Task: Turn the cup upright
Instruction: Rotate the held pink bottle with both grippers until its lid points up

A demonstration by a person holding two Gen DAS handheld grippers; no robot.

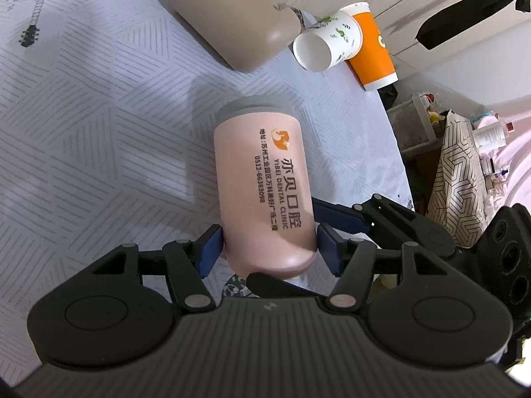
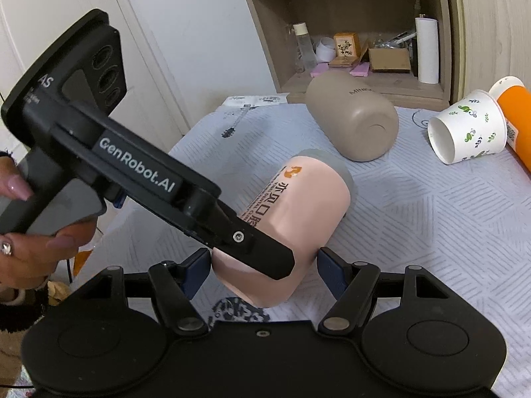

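Observation:
A pink cup (image 1: 262, 185) with a grey lid and dark printed lettering is tilted, lid end away from me, base end between my fingers. My left gripper (image 1: 268, 248) is shut on its base end, blue pads against both sides. In the right wrist view the pink cup (image 2: 298, 212) lies between the fingers of my right gripper (image 2: 264, 275); the left pad touches it and the right pad stands a little off it. The left gripper's body (image 2: 139, 172) crosses that view from the left, one finger over the cup.
On the patterned grey cloth (image 1: 83, 126) lie a taupe cup (image 1: 229, 16), a white paper cup with green leaves (image 1: 327, 41) and an orange cup (image 1: 371, 46), all on their sides. A shelf with bottles and boxes (image 2: 358, 33) stands behind. Clutter sits beyond the table's right edge (image 1: 464, 152).

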